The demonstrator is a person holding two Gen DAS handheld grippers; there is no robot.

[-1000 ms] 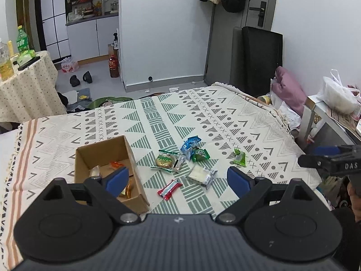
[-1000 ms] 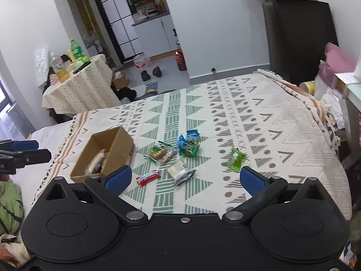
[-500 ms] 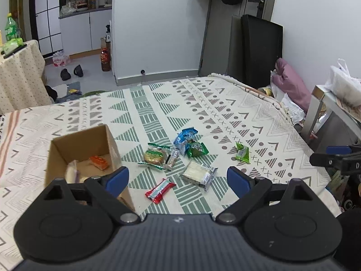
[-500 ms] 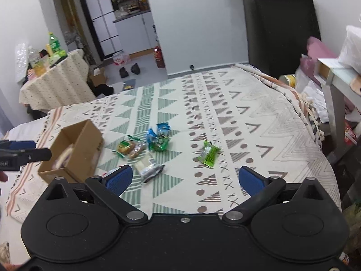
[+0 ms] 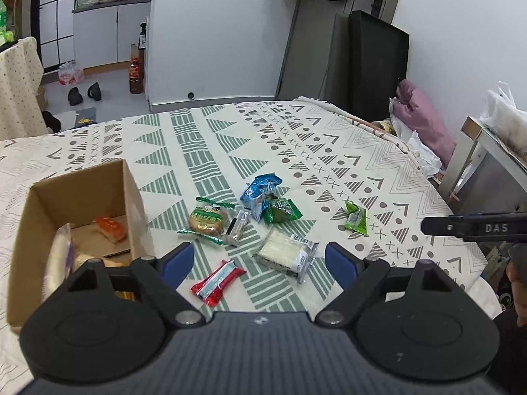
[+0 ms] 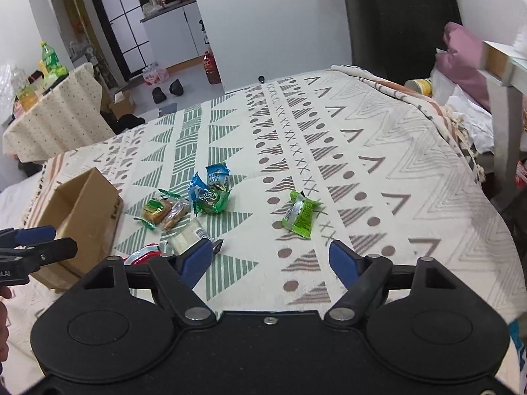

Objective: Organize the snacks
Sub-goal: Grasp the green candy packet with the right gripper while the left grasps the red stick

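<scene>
Several wrapped snacks lie loose on the patterned bedspread (image 5: 329, 151): a red bar (image 5: 217, 278), a white pack (image 5: 286, 255), a round biscuit (image 5: 207, 220), blue (image 5: 258, 191) and dark green packets (image 5: 281, 210), and a lime-green packet (image 5: 355, 217) apart to the right. An open cardboard box (image 5: 131, 207) at the left holds an orange snack (image 5: 110, 227) and others. My left gripper (image 5: 258, 261) stands open above the red bar and white pack. My right gripper (image 6: 270, 260) is open, short of the lime-green packet (image 6: 299, 215); the box (image 6: 89, 210) lies to its left.
The bed drops off at the right beside a bedside table (image 5: 490, 154) and a pink pillow (image 5: 421, 115). A draped round table with bottles (image 6: 52, 108) stands far left. Shoes (image 5: 84, 93) and a bottle (image 5: 135, 77) sit on the floor beyond the bed.
Both grippers have moved forward and down toward the snacks, which now look larger. The left view has swung right of the box. Jaws stayed open.
</scene>
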